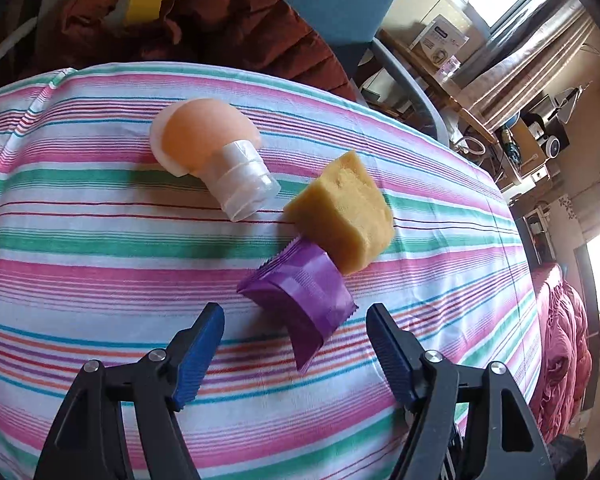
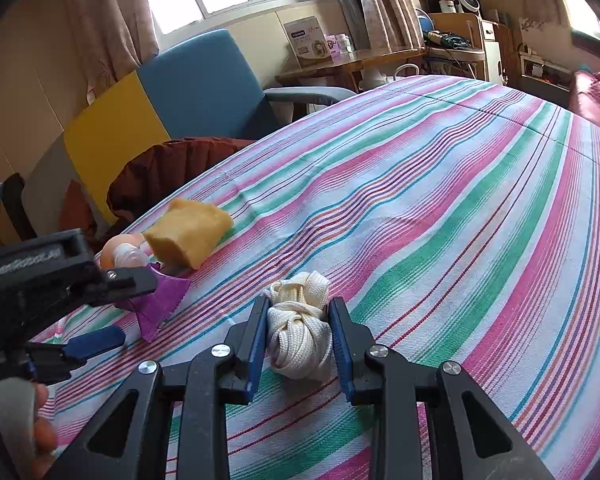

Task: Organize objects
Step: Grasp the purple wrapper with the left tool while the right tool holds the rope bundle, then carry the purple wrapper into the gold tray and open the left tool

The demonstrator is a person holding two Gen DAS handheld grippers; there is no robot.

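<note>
On the striped tablecloth (image 1: 80,240) lie a peach-and-white bulb-shaped bottle (image 1: 204,152), a yellow sponge (image 1: 340,212) and a purple snack packet (image 1: 300,300), close together. My left gripper (image 1: 296,316) is open, its blue fingers either side of the purple packet, not touching it. In the right wrist view my right gripper (image 2: 300,316) is shut on a cream knotted strap bundle (image 2: 300,328) resting on the cloth (image 2: 460,200). The left gripper (image 2: 100,308), purple packet (image 2: 160,300), sponge (image 2: 188,232) and bottle (image 2: 120,254) show at left there.
A blue and yellow chair (image 2: 180,92) with a dark red jacket (image 1: 228,32) stands behind the table's far edge. A wooden desk with boxes (image 2: 320,44) stands by the window. A pink quilt (image 1: 560,340) lies past the table's right edge.
</note>
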